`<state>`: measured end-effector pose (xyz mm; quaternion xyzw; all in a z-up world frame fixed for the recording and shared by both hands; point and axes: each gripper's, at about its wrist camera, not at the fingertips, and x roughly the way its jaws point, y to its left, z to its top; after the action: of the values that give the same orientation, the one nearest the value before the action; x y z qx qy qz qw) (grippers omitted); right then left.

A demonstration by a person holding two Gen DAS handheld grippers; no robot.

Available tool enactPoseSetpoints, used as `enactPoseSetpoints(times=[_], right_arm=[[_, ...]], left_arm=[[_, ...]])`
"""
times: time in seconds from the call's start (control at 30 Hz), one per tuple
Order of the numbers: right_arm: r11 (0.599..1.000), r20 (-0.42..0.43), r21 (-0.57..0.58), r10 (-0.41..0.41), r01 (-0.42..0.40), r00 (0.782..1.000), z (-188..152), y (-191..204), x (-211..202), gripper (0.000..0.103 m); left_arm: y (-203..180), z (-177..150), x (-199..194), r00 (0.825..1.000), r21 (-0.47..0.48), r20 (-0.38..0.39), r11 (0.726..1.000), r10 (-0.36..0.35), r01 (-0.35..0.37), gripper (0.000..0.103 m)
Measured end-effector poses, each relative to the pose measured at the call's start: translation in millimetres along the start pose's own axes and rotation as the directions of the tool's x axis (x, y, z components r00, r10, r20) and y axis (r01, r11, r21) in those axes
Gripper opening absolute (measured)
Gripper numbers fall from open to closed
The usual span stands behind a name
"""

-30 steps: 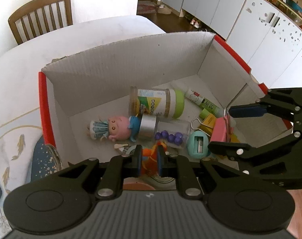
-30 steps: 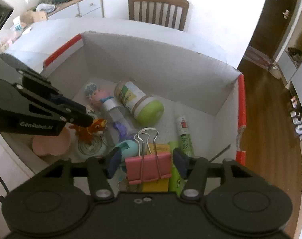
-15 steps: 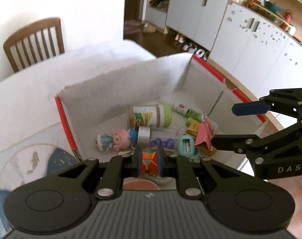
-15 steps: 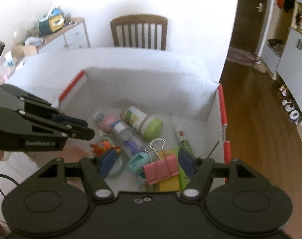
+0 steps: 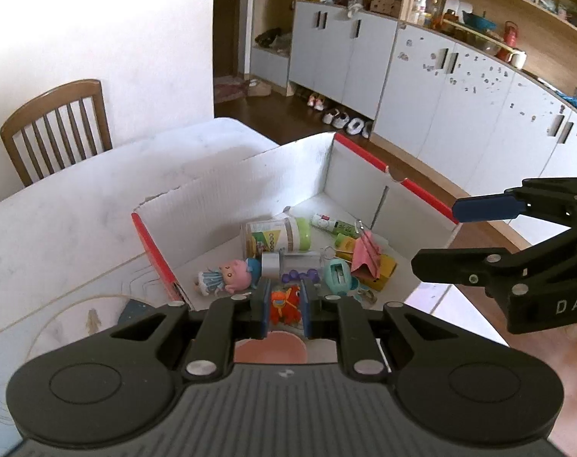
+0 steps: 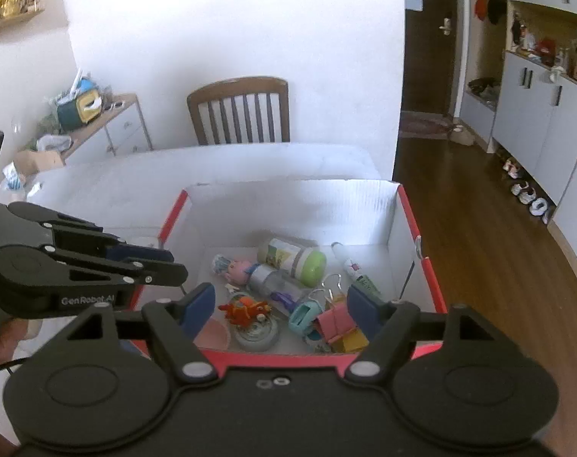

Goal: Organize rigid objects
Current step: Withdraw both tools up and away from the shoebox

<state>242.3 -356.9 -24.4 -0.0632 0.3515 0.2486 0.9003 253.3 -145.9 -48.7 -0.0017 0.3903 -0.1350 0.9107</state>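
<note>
My right claw (image 6: 281,297) is opening, empty, clip (image 6: 336,323) below; left claw (image 5: 285,291) closed, empty. Should clear box (image 6: 414,224) rim.

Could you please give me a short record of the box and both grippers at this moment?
Container: open cardboard box, red rim
Contents: pink binder clip, orange toy, doll, green-lidded jar, others
Left gripper: shut, empty
Right gripper: jaws opening, nothing between them
</note>
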Motion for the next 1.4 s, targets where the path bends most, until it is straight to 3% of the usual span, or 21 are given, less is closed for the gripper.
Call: enactPoseSetpoints(times=[0.07,0.1,0.13,0.2,0.43,0.5,0.67,0.83,0.93,1.27,1.4], right_arm=[[1.0,0.019,0.018,-0.003,0.002,1.0,-2.8,4.2,-7.4,0.08],[1.0,0.027,0.024,-0.006,0.005,1.0,-4.1,6.4,-10.5,0.081],[1.0,0.035,0.028,-0.011,0.01,0.999,-5.4,8.4,-13.3,0.082],[0.999,0.052,0.033,-0.018,0.016,0.998,-8.6,13.3,-19.6,0.084],[0.997,0.108,0.063,-0.042,0.036,0.993,-19.2,28.7,-39.5,0.095],[0.997,0.123,0.071,-0.046,0.037,0.991,-22.4,30.6,-44.3,0.101],[0.993,0.147,0.106,-0.069,0.053,0.987,-29.9,35.8,-53.1,0.103],[0.989,0.163,0.137,-0.073,0.05,0.984,-36.7,38.2,-59.4,0.103],[0.988,0.17,0.14,-0.085,0.062,0.982,-39.5,41.3,-63.6,0.103],[0.983,0.197,0.172,-0.1,0.066,0.975,-46.1,43.4,-76.3,0.103],[0.981,0.198,0.18,-0.106,0.07,0.975,-48.0,44.3,-77.8,0.103]], left_arm=[[0.6,-2.7,-6.3,1.0,0.004,0.012,1.0,-0.011,0.011,0.026],[0.2,-3.9,-9.1,1.0,0.008,0.019,1.0,-0.013,0.013,0.035],[0.2,-5.2,-13.0,0.999,0.012,0.029,1.0,-0.014,0.014,0.051],[0.3,-8.2,-22.2,0.998,0.017,0.063,1.0,-0.015,0.014,0.073],[0.3,-13.1,-43.1,0.993,0.036,0.113,0.999,-0.036,0.032,0.075],[0.4,-15.1,-47.2,0.992,0.036,0.122,0.999,-0.042,0.038,0.082],[0.4,-20.1,-53.6,0.991,0.037,0.127,0.998,-0.05,0.045,0.085],[5.7,-24.4,-59.1,0.986,0.009,0.146,0.997,-0.081,0.08,0.103],[7.3,-27.0,-62.5,0.983,-0.009,0.158,0.995,-0.095,0.097,0.103],[2.5,-28.1,-74.5,0.98,0.013,0.194,0.999,-0.039,0.038,0.103],[2.8,-28.4,-77.4,0.979,0.014,0.197,0.999,-0.054,0.052,0.103]])
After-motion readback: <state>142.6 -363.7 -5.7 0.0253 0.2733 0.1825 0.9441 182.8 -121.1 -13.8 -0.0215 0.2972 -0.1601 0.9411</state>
